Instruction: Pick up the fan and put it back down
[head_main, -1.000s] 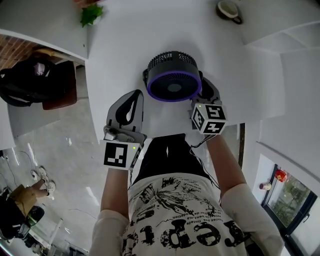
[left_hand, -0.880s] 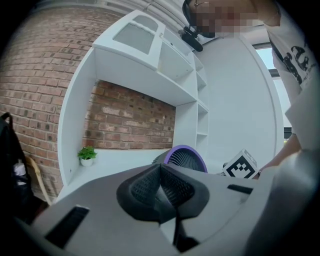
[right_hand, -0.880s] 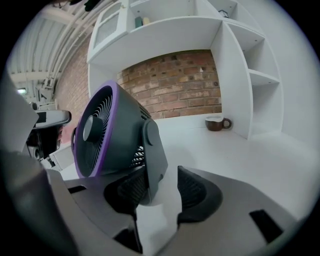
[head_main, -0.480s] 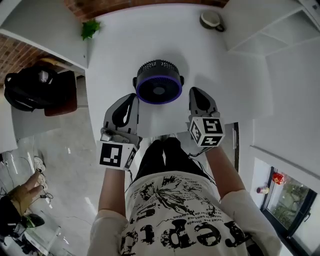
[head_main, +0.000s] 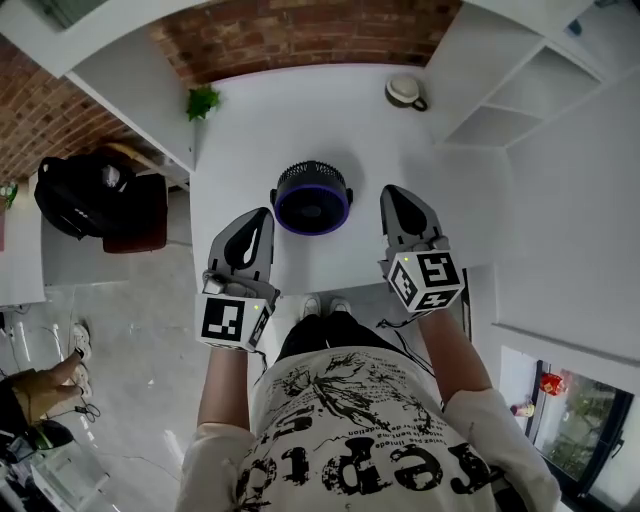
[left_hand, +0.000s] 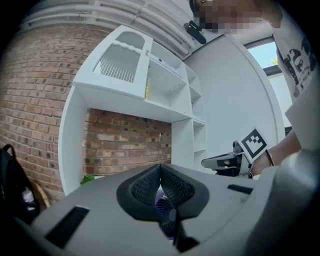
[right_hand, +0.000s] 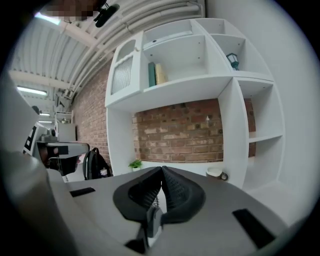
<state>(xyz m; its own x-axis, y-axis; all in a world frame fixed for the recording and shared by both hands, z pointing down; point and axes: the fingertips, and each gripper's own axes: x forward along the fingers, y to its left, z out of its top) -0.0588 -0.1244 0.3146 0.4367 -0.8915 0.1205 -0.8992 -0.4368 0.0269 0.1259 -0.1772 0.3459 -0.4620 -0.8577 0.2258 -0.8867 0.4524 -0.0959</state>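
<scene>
The fan (head_main: 312, 197) rests on the white table (head_main: 350, 120), apart from both grippers, which have lifted clear. A second ago the right gripper (head_main: 394, 195) was against the fan's side; now its jaws are pressed together on nothing. The left gripper (head_main: 262, 215) is likewise closed and empty. The put-down looks complete.

We see a cup (head_main: 405, 91) far right on the white table (head_main: 300, 120), a plant (head_main: 203, 101) far left, and a backpack (head_main: 80, 190) off-table left.
</scene>
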